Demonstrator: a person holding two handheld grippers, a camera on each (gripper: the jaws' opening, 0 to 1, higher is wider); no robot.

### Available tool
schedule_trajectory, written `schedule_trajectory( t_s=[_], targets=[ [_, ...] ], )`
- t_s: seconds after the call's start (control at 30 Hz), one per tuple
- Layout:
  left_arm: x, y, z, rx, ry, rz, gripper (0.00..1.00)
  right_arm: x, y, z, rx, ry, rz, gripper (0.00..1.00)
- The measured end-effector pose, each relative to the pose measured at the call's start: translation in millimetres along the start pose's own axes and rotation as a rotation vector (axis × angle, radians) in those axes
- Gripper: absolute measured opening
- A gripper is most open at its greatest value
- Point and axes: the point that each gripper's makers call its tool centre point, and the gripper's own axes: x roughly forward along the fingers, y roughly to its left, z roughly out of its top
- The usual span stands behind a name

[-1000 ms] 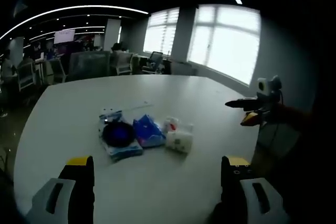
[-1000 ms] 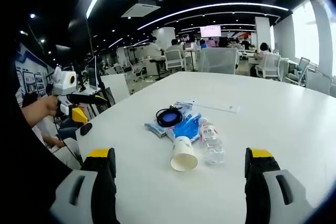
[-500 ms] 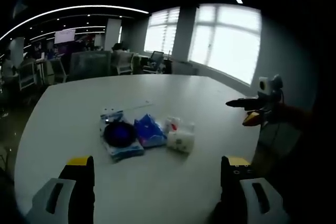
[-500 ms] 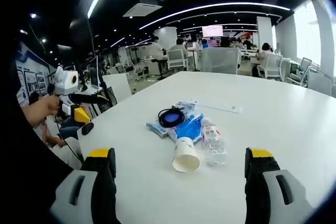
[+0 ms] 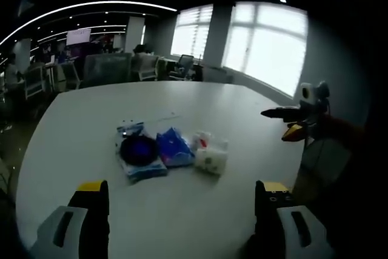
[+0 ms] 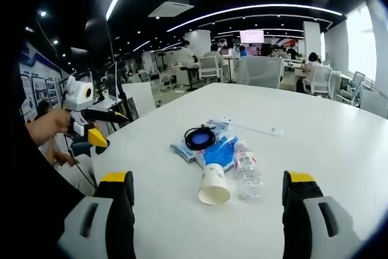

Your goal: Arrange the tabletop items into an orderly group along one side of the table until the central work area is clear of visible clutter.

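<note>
- Both views have tilted slightly since a second ago, so the camera moved; the items on the table lie as they did.
- Left gripper: jaws wide apart, holding nothing, low over the near edge of the table. It also enters the right gripper view from the left, held by a hand.
- Right gripper: jaws wide apart, holding nothing. It enters the left gripper view from the right.
- Clutter sits in one small cluster near the middle of the table: a paper cup on its side, mouth toward the camera; a clear plastic bottle lying just beside it; blue packets behind them, topped by a dark coiled cable.
- A thin white strip lies apart, farther back; what it is cannot be told.
- Left gripper view is dim; cup and bottle blur together there.
- Room: open office with chairs, ceiling light strips, bright windows.
</note>
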Motion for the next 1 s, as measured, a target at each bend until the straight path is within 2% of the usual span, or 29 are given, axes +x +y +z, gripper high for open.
schedule_trajectory(
  t_s=[0.3,0.4,0.53,0.6,0.77,0.9,1.0],
  targets=[
    [2,-1.7,-8.2,-0.03,0.02,0.029,0.95,9,-4,10.0,-0.013,-0.007,0.021,0.97],
    [4,2.7,-12.0,-0.01,0.042,0.059,0.94,13,-6,13.2,-0.02,-0.006,0.032,0.97],
    [6,2.6,-11.3,-0.014,0.043,0.066,0.93,18,-7,17.1,-0.034,-0.004,0.044,0.96],
    [8,3.2,-12.0,-0.061,0.042,0.08,0.91,21,-7,22.6,-0.033,-0.009,0.055,0.95],
    [7,8.3,-14.5,-0.104,0.056,0.107,0.85,27,-5,35.5,-0.055,-0.018,0.079,0.94],
    [10,11.0,-13.2,-0.144,0.041,0.111,0.8,35,-1,51.3,-0.037,-0.04,0.133,0.91],
    [15,11.6,-16.5,-0.182,0.052,0.111,0.79,45,-1,59.5,-0.08,-0.026,0.155,0.91]
  ],
)
